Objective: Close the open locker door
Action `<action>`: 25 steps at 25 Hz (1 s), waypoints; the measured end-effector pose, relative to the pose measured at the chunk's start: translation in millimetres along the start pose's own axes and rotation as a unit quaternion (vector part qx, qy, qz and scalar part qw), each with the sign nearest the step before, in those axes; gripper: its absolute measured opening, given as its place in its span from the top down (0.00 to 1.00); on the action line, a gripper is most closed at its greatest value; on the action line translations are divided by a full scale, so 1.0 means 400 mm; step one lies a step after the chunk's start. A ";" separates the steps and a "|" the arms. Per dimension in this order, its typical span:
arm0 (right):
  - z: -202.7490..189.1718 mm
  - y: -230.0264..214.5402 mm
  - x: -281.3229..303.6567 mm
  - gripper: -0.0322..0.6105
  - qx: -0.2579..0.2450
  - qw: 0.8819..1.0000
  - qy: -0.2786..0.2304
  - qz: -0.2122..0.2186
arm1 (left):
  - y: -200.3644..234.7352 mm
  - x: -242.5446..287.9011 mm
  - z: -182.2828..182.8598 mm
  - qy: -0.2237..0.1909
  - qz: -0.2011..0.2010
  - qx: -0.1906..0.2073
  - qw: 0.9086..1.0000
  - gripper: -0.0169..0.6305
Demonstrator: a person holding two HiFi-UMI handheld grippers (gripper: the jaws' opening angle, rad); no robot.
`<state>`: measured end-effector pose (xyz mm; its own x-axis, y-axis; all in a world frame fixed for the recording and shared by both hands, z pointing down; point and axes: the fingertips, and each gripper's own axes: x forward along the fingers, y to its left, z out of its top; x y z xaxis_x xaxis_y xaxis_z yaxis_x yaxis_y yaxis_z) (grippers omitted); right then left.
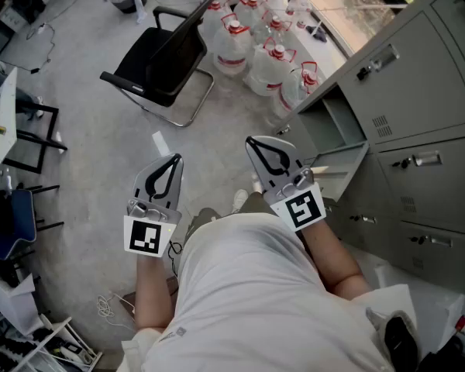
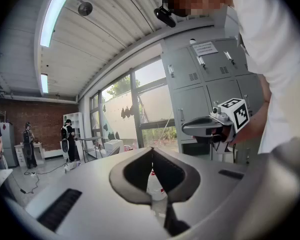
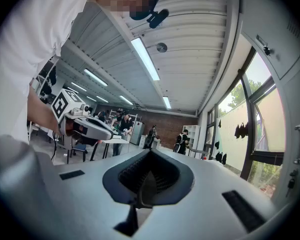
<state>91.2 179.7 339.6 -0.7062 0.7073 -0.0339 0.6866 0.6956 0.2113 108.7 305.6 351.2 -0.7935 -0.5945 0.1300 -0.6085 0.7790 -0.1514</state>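
The grey lockers (image 1: pixel 426 84) stand along the right of the head view. One low compartment (image 1: pixel 335 122) is open, and its door (image 1: pixel 342 169) swings out toward me. My right gripper (image 1: pixel 255 141) is shut and holds nothing; its tip is left of that door and apart from it. My left gripper (image 1: pixel 173 160) is further left over the floor, also shut and holding nothing. In the left gripper view the jaws (image 2: pixel 151 156) meet, with the right gripper (image 2: pixel 210 126) and the lockers (image 2: pixel 205 79) beyond. The right gripper view shows its own jaws (image 3: pixel 150 155) together and the left gripper (image 3: pixel 85 125) to the side.
A black chair (image 1: pixel 167 56) stands ahead on the concrete floor, with several large water jugs (image 1: pixel 256 49) behind it near the lockers. A desk edge (image 1: pixel 0 122) is at the left. Cables (image 1: pixel 108 304) lie by my feet. People stand far off (image 3: pixel 182 140).
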 end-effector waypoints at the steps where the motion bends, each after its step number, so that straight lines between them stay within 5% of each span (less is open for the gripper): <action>1: -0.006 -0.012 -0.005 0.94 -0.002 1.000 0.003 0.000 | -0.004 0.012 0.002 0.000 0.000 0.001 1.000 0.97; 14: -0.079 -0.167 -0.068 0.93 0.020 1.000 0.007 -0.013 | -0.070 0.180 0.004 0.015 -0.008 -0.010 1.000 0.97; 25: -0.145 -0.315 -0.006 0.93 0.030 0.997 0.026 -0.073 | -0.021 0.383 -0.028 0.021 -0.073 -0.025 0.997 0.97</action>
<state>-3.7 83.0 369.7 -0.8066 0.5910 -0.0095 0.5833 0.7985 0.1490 -7.7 210.0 383.3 -0.6950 -0.6941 0.1874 -0.7150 0.6947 -0.0788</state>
